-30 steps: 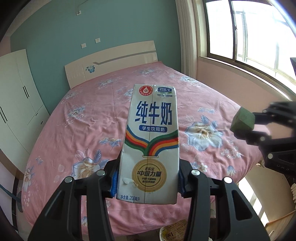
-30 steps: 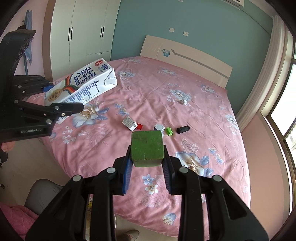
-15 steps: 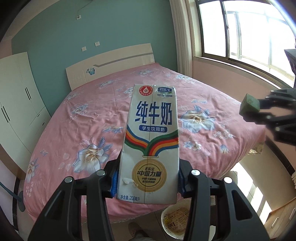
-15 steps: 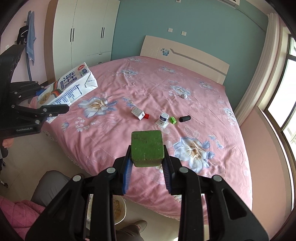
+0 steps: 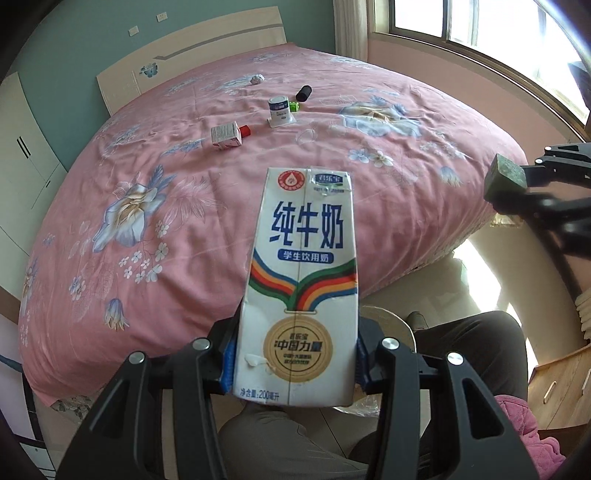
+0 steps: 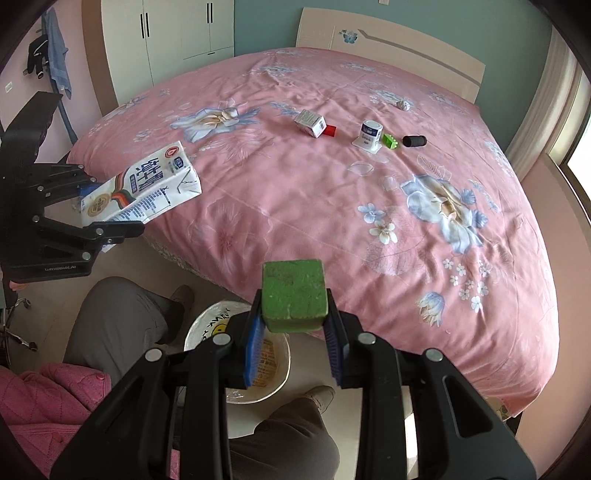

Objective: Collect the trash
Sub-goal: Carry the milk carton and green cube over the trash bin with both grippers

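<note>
A white milk carton (image 5: 303,280) with blue lettering stands upright between the pads of my left gripper (image 5: 295,358), which is shut on its lower half. My right gripper (image 6: 293,332) is shut on a green sponge block (image 6: 293,295). Both hang past the foot edge of the pink bed (image 6: 332,206). Below them a round bin (image 6: 207,325) with a plastic liner stands on the floor, directly under the right gripper. In the right wrist view the carton (image 6: 144,188) is at the left, over the bed's corner. The block (image 5: 504,179) shows at the right of the left wrist view.
On the bed lie a small carton (image 6: 310,123) with a red piece (image 6: 330,130), a white cup (image 6: 370,134), a green brick (image 6: 389,141), a black cylinder (image 6: 414,141) and a crumpled wad (image 6: 403,105). A person's legs (image 6: 122,317) flank the bin. Wardrobes (image 6: 177,33) stand behind.
Both grippers have sunk and tipped downward, off the bed's foot edge. The bin and the person's legs have come into view below. Both grips are unchanged.
</note>
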### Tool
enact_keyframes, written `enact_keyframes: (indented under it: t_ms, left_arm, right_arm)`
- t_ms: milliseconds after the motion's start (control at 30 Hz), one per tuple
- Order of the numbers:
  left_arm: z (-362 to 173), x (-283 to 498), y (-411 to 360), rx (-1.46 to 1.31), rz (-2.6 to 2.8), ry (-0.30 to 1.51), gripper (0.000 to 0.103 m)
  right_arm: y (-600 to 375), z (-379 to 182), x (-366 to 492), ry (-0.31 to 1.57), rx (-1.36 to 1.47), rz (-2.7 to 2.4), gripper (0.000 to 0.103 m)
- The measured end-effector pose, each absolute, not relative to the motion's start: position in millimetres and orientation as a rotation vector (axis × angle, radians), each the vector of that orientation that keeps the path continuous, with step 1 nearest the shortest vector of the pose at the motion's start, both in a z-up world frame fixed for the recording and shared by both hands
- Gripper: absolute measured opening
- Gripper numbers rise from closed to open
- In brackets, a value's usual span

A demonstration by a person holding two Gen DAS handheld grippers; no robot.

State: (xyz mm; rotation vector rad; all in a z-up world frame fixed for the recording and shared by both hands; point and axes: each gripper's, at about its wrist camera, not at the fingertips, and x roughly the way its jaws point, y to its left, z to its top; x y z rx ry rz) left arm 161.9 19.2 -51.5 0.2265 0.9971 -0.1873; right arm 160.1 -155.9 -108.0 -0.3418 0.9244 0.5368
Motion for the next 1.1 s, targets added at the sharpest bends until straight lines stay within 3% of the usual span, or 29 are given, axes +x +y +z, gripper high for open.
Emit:
enact_keyframes:
  t_ms: [433, 1100]
  left_arm:
    - [-197, 172, 1, 0.221, -0.242, 1.31, 0.049]
    - [-362, 198, -20, 0.105, -0.247, 1.648, 0.049]
  right_arm:
    - [-145, -260, 151, 1.208, -0.281, 0.626, 0.031]
    - [-107, -441, 184, 1.515, -0.125, 0.598, 0.031]
